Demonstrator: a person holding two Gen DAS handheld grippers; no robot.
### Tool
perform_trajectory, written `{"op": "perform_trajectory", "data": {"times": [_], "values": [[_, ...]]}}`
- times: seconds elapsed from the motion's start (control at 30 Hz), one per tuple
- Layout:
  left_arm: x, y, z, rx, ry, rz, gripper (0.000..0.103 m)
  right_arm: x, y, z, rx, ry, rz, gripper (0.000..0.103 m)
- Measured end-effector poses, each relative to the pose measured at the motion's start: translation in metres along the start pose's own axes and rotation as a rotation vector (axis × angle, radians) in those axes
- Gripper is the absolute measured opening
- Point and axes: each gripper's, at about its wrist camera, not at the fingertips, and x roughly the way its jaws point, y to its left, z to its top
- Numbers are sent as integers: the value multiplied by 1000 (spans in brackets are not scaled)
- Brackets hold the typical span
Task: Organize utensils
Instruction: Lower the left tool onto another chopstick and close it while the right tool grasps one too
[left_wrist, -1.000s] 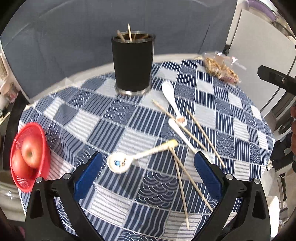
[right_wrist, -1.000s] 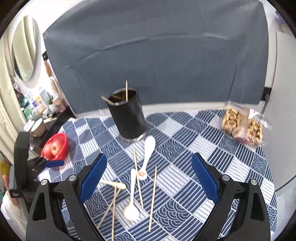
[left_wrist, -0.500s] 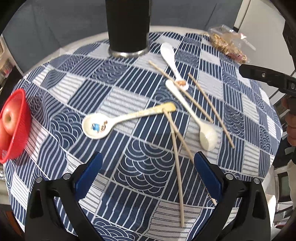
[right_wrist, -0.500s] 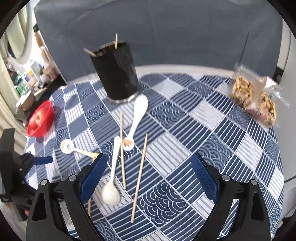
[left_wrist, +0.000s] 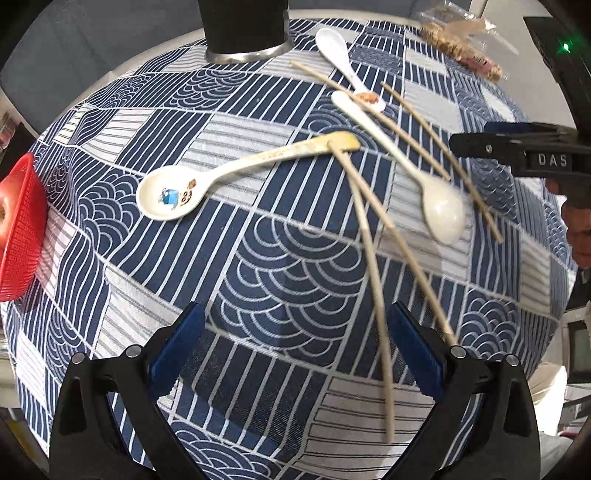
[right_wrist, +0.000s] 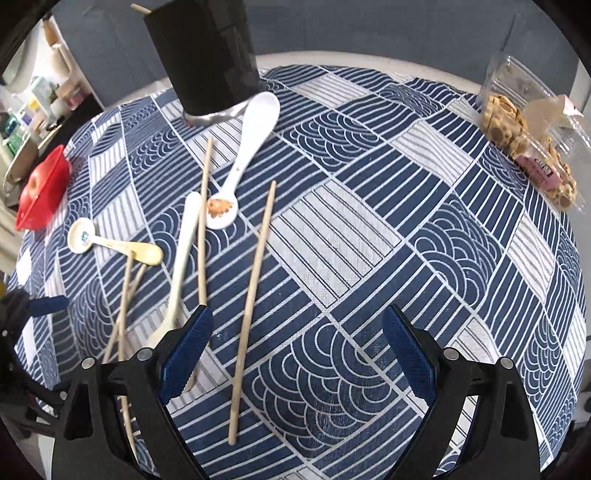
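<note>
We hold both grippers low over the surface (right_wrist: 369, 236), each with fingers spread wide and nothing between them. The utensils are loose on the checked cloth: three spoons and four chopsticks, all well short of the black holder (right_wrist: 207, 55) at the far side. Our right gripper (right_wrist: 295, 350) has one chopstick (right_wrist: 255, 291) lying between its fingers, so we judge the step to be the reach for a first pick. Our left gripper (left_wrist: 295, 347) hovers near the crossed pair of chopsticks (left_wrist: 369, 236) beside the patterned spoon (left_wrist: 192, 184). Next we should lower the right gripper, close on that chopstick near its middle, then lift it and carry it to the holder
</note>
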Motion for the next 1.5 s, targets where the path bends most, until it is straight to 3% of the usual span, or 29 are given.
{"op": "perform_trajectory", "data": {"times": [0.2,0.5,1.0,1.17,1.23,1.27,1.33,1.37,1.43,1.47,1.5], "values": [[1,1,-1,-3,-3,17,98,19,10,-2,-42,5,-49,91],[-1,1,-4,-22,-21,26,99,21,12,-2,-33,-1,-45,96],[-3,0,-10,-70,-39,41,99,26,14,8,4,88,-65,96],[-3,0,-8,-114,10,54,99,27,14,9,1,128,-66,96],[-4,0,-8,-123,33,53,92,26,12,10,-9,136,-60,94],[-7,0,-9,-133,35,53,88,23,9,9,-7,132,-60,89],[-13,0,-12,-129,38,52,64,16,3,5,-3,125,-61,71],[-16,0,-14,-129,43,49,56,12,-1,4,-3,126,-59,57],[-20,3,-16,-141,57,47,18,8,-9,2,-11,128,-57,36],[-22,5,-18,-151,67,38,10,6,-14,1,-15,135,-52,17],[-22,7,-21,-158,74,39,8,5,-18,0,-15,144,-50,6]]}}
